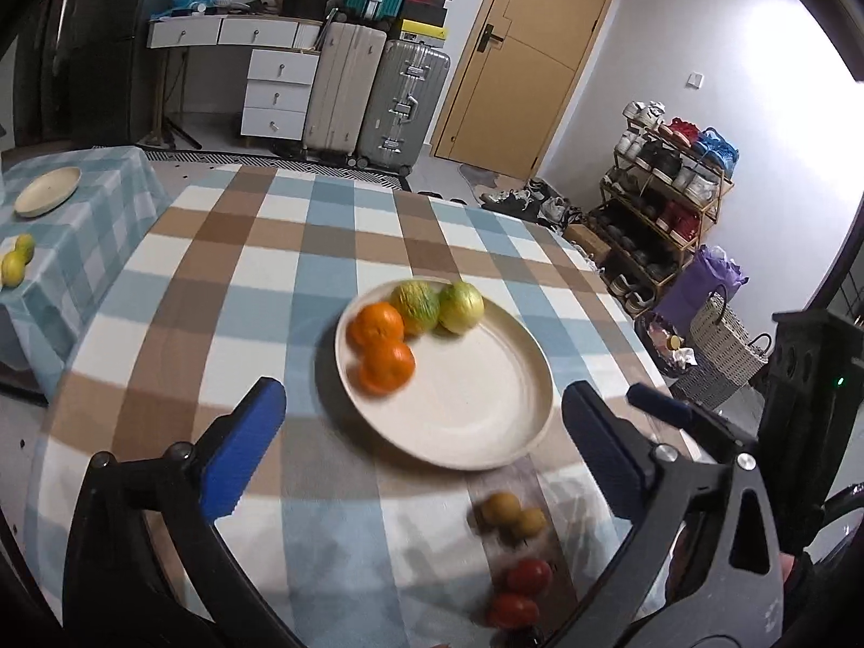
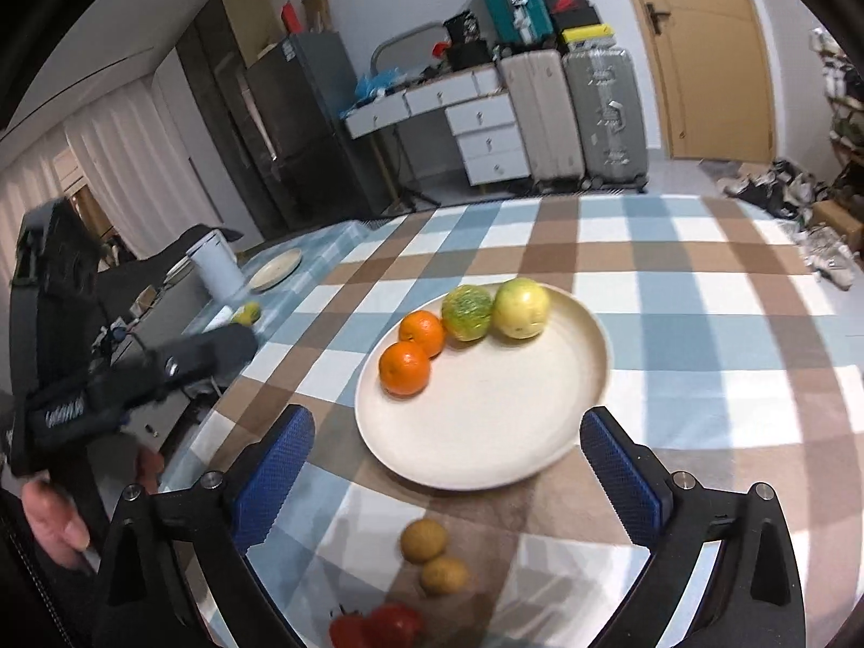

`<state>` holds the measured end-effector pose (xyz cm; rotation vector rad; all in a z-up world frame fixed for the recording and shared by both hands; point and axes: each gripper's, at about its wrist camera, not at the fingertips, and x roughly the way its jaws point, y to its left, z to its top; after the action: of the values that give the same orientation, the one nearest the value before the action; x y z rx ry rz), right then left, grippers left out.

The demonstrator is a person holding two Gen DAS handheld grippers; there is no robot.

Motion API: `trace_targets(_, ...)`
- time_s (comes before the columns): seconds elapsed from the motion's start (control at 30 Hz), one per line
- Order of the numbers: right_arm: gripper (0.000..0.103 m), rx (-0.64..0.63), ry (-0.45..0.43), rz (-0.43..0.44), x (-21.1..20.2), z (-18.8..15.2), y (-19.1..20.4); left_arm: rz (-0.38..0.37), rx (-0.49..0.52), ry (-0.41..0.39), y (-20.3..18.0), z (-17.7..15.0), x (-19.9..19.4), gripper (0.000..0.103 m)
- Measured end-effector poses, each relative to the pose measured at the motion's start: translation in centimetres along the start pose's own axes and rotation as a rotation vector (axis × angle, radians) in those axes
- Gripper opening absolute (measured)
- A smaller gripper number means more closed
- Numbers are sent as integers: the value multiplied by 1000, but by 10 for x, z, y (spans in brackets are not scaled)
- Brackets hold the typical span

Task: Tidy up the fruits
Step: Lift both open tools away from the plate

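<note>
A cream plate point(image 1: 475, 405) on the checked tablecloth holds two oranges point(image 1: 375, 326) and two green-yellow fruits point(image 1: 460, 306) along its far left rim. Two brown fruits point(image 1: 501, 507) and two tomatoes point(image 1: 529, 576) lie on the cloth nearer to me. My left gripper point(image 1: 424, 399) is open and empty, above the plate's near edge. In the right wrist view the plate point(image 2: 486, 432), oranges point(image 2: 405, 368), brown fruits point(image 2: 424, 540) and tomatoes point(image 2: 389, 626) show again. My right gripper point(image 2: 447, 424) is also open and empty, its fingers either side of the plate's near rim.
A lower table at the left carries another cream plate point(image 1: 47, 191) and two lemons point(image 1: 16, 264). Suitcases point(image 1: 372, 97), drawers and a door stand behind. A shoe rack point(image 1: 659, 200) and woven basket point(image 1: 718, 351) sit beyond the table's right edge.
</note>
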<state>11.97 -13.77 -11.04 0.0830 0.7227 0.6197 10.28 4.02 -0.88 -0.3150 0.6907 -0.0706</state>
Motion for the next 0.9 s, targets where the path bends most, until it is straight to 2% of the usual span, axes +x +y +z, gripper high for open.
trace_targets(0.13,102,-8,-27,-31,-17,-13,1,1,-19,25,-5,-26,-6,102)
trace_targets(0.3,102,-29,-15,-58,-30,-31,8,-12,-24,80,-6,-54,-5,102)
trace_targets(0.63,103,-35,-36,-68,-56,-67,21,-4,16,89,2,-84,-20,102)
trace_targets(0.9,103,-44,-7,-47,-63,-98,27,18,62,127,0,-109,-22,102)
